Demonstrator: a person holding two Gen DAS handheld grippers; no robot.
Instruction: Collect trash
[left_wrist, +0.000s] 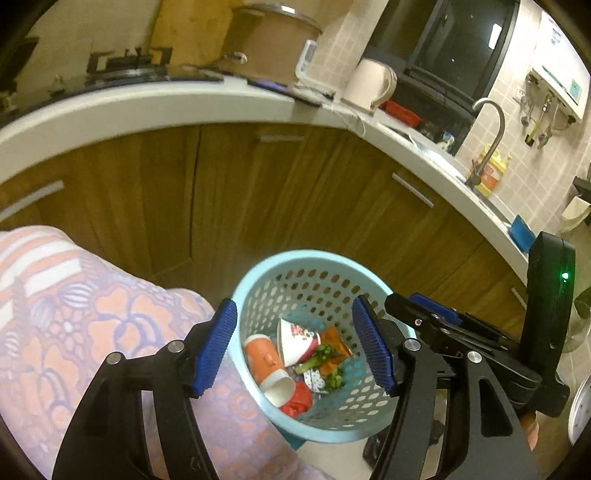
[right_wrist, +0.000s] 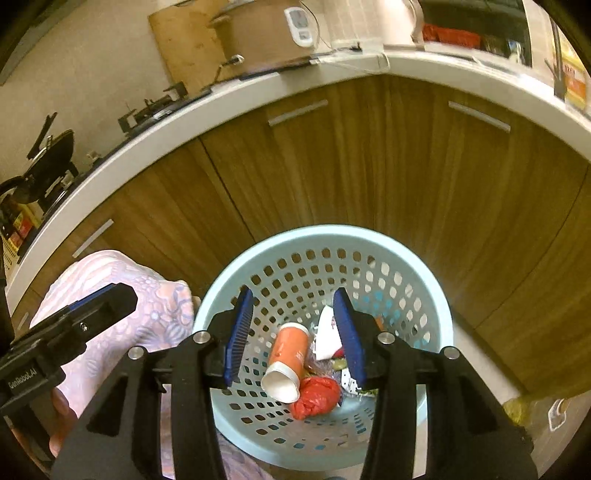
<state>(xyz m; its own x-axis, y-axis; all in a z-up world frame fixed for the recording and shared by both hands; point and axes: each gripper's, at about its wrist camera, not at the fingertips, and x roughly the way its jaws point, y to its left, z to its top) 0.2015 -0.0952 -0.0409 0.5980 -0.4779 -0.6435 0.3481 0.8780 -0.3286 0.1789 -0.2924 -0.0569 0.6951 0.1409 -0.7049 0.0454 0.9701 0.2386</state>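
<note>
A light blue perforated basket (left_wrist: 314, 273) (right_wrist: 417, 280) stands on the floor in front of the kitchen cabinets. Inside it lie an orange paper cup (left_wrist: 264, 360) (right_wrist: 288, 350), a white printed cup (left_wrist: 297, 338) (right_wrist: 327, 336), a crumpled red bag (left_wrist: 297, 400) (right_wrist: 316, 397), green vegetable scraps (left_wrist: 317, 358) and an orange wrapper (left_wrist: 334, 338). My left gripper (left_wrist: 295, 347) hangs open above the basket with nothing between its blue pads. My right gripper (right_wrist: 295, 332) is also open over the basket, empty. Each gripper shows at the edge of the other's view.
Wooden cabinet doors (left_wrist: 258, 206) under a white counter (left_wrist: 147, 110) curve behind the basket. On the counter stand a stove (left_wrist: 129, 62), a large pot (left_wrist: 273, 40), a kettle (left_wrist: 373, 85) and a tap (left_wrist: 491, 140). A person's patterned clothing (left_wrist: 74, 325) (right_wrist: 147, 302) is left of the basket.
</note>
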